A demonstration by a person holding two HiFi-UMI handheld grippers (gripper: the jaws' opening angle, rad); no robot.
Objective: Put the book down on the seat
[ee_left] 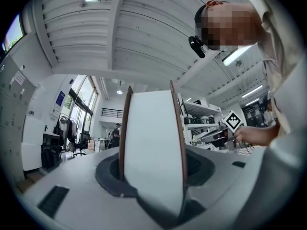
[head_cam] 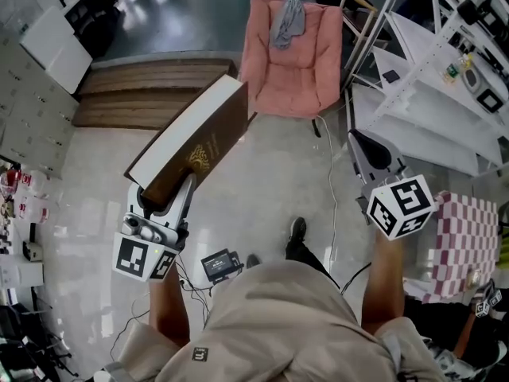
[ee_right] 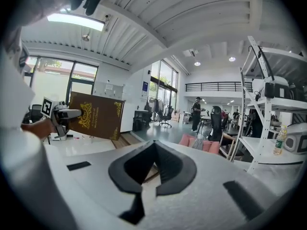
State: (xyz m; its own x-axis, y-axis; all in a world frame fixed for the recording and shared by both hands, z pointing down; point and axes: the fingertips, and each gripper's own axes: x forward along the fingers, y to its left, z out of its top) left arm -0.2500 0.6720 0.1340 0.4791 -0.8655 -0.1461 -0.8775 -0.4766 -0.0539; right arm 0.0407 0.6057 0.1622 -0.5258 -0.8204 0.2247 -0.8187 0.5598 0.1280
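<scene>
A thick brown book with gold print and white page edges is held up over the floor, tilted toward the pink seat. My left gripper is shut on the book's lower end. In the left gripper view the book stands edge-on between the jaws. My right gripper is off to the right, apart from the book, shut with nothing in it; its tips meet. The right gripper view shows the book's cover at left and the pink seat further off. A grey cloth hangs over the seat's back.
Wooden steps lie left of the seat. A white shelving rack stands at right, with a pink-and-white checked cloth below it. A cable runs across the floor, and a small device sits by the person's feet.
</scene>
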